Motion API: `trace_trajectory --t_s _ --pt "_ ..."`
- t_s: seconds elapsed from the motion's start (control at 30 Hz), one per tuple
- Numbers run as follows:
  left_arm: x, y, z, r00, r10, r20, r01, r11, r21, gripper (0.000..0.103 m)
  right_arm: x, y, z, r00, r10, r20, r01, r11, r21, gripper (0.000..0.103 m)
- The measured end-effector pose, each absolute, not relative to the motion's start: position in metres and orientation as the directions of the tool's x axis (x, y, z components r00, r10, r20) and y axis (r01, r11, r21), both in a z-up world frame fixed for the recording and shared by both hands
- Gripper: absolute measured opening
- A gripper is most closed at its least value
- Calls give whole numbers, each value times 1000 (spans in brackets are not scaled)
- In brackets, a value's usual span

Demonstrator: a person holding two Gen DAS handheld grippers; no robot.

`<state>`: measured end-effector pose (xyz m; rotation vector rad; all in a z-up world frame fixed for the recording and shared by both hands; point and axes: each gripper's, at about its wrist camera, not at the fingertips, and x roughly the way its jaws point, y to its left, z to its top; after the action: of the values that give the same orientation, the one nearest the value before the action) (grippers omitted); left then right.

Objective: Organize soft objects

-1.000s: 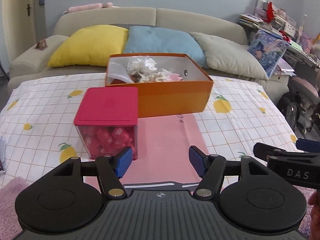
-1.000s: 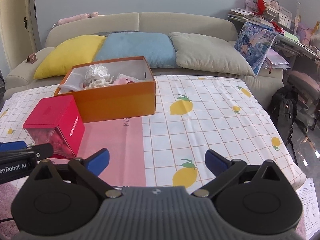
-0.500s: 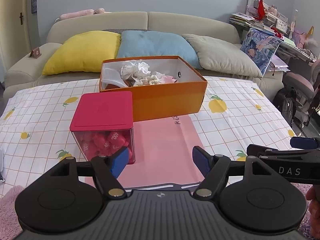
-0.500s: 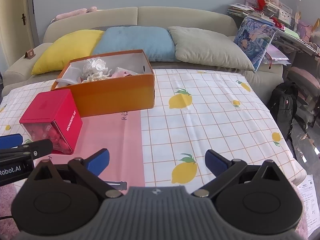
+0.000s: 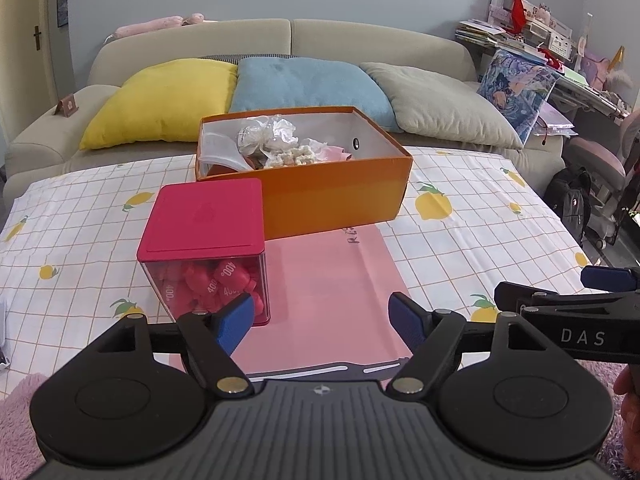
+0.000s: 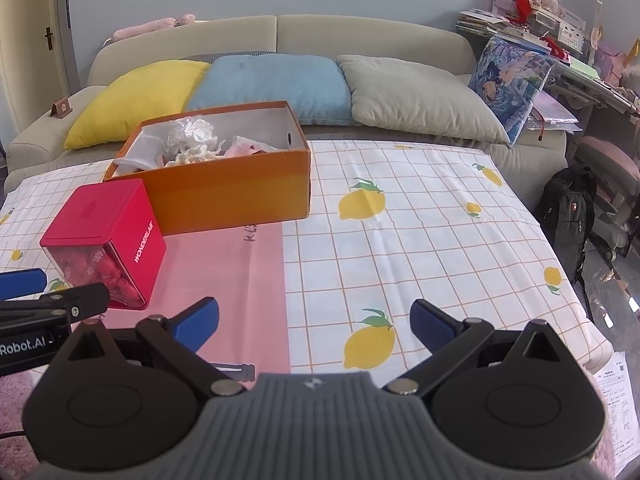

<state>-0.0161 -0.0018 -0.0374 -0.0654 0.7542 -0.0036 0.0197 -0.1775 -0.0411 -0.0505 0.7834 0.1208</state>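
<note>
Left wrist view is showing me one orange box (image 5: pixel 336 196) and one red-lidded container (image 5: pixel 204 216) mid-table, while my left gripper (image 5: pixel 322 316), tilting downward, is opening on nothing.

Orange box (image 5: pixel 336 196) contents perhaps crumpled wrappers.

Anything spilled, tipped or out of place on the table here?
Nothing stands out. The orange box sits upright with its soft items inside, the red-lidded container is closed and upright, and the pink bag lies flat.
</note>
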Motion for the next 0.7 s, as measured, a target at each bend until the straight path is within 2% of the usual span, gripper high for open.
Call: trace_trajectory --t_s 0.7 --pt "-14 0 -38 720 -19 -694 -26 998 -53 90 20 -175 -42 697 96 -710 -134 991 3 100"
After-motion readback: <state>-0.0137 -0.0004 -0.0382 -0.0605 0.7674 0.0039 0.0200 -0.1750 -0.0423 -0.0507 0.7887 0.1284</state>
